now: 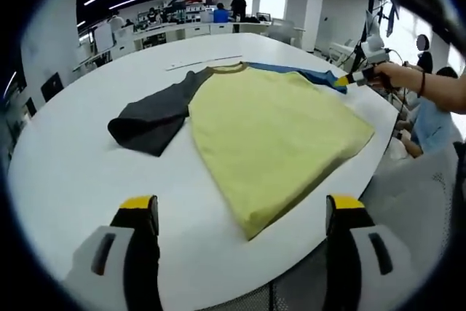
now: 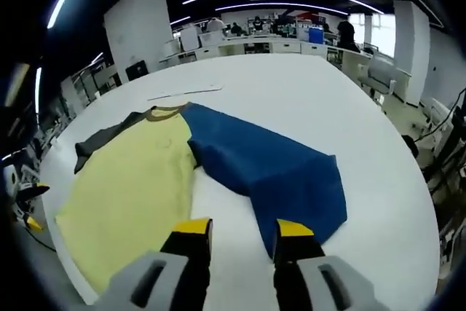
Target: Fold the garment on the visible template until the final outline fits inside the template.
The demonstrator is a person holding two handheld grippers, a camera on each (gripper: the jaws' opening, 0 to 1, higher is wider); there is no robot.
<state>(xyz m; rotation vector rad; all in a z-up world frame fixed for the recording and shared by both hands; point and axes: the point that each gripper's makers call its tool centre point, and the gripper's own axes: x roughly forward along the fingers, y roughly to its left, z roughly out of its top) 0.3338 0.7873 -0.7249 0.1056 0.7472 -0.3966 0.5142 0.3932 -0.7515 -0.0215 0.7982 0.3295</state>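
Garment (image 1: 280, 132) first: I see a T-shirt with a pale yellow body, spread flat on the round white table (image 1: 65, 172). Its dark grey sleeve (image 1: 149, 118) lies out to one side and its blue sleeve (image 2: 273, 169) to the other, with an olive collar (image 2: 164, 112) between them. In the left gripper view, the shirt's hem corner points toward me, close to the table's near edge.

My left gripper (image 1: 244, 213) hovers above the table just short of that hem corner, its yellow-tipped jaws spread wide with nothing between them.

My right gripper (image 2: 237, 231) sits low at the wide cuff end of the blue sleeve. Its jaws stand a narrow gap apart; one jaw overlaps the cuff's edge, but I cannot tell whether any cloth is pinched. In the left gripper view, that gripper, held in a hand (image 1: 393, 74), reaches the blue sleeve's far end.

A thin pale strip (image 2: 186, 93) lies on the table beyond the collar.
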